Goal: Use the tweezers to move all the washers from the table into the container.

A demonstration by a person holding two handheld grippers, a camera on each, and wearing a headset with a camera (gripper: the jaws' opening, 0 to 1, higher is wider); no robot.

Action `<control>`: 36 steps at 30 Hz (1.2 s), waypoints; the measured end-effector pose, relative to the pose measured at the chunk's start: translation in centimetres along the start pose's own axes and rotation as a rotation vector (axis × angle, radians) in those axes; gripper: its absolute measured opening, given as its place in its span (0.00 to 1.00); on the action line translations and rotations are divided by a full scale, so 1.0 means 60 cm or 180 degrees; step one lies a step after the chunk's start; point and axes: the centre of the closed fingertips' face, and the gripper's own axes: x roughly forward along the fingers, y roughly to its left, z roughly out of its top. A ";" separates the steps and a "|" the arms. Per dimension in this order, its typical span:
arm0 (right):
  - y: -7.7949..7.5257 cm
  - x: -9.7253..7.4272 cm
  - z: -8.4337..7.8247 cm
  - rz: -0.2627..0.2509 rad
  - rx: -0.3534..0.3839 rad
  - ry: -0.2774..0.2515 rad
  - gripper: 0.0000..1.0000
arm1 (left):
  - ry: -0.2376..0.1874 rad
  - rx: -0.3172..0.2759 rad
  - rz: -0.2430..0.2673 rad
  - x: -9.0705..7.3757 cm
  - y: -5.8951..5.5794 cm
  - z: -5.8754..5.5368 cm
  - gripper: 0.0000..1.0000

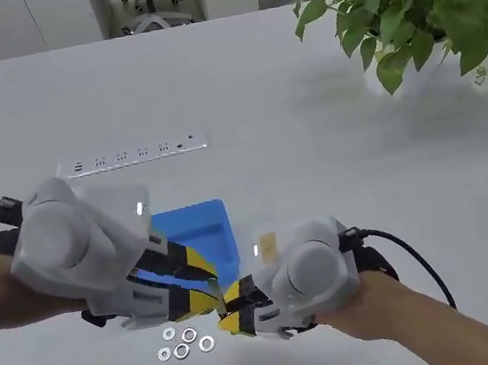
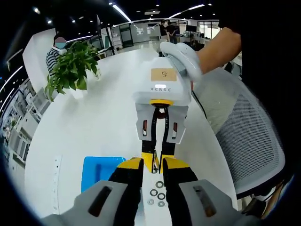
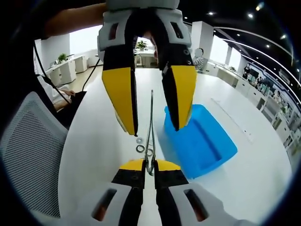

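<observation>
The right gripper (image 3: 149, 165) had its jaws closed on the tweezers (image 3: 151, 122), pinching them near their lower end. The 2 thin arms ran straight out ahead of it, close together. The left gripper (image 3: 154, 128) faced it head on with its jaws spread wide. 1 yellow finger (image 3: 120, 94) stood on each side of the tweezers, and neither touched them. In the head view the 2 grippers met nose to nose low over the table (image 1: 310, 139), left claw on the left, right claw on the right, each held in a hand.

5 washers (image 1: 189, 335) lay in a loose cluster on the table, just below the meeting jaws and on the person's side of them. In the right gripper view 3 of them showed right beside the tweezers' arms. Whether the metal touched any washer could not be told.

The blue container (image 3: 207, 141) sat on the table just beyond the grippers, near the washers but apart from them.

Farther back a white power strip (image 1: 134, 154) lay flat on the table, well apart from the container. A leafy plant (image 1: 410, 11) in a white pot stood at the far right. A mesh chair (image 2: 249, 136) stood at the table's edge in the left gripper view.
</observation>
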 end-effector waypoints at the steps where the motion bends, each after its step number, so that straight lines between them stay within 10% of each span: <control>1: -0.001 -0.001 0.002 -0.0001 -0.0004 -0.0006 0.08 | -0.0019 -0.0015 0.0021 -0.003 0.002 0.000 0.24; 17: -0.034 -0.016 0.048 -0.0058 -0.0110 -0.0113 0.08 | -0.0424 -0.0782 0.0456 -0.054 0.003 -0.033 0.49; 36: -0.106 0.008 0.066 -0.0237 -0.0017 -0.0219 0.09 | -0.0864 -0.1249 0.1025 -0.104 0.017 -0.072 0.76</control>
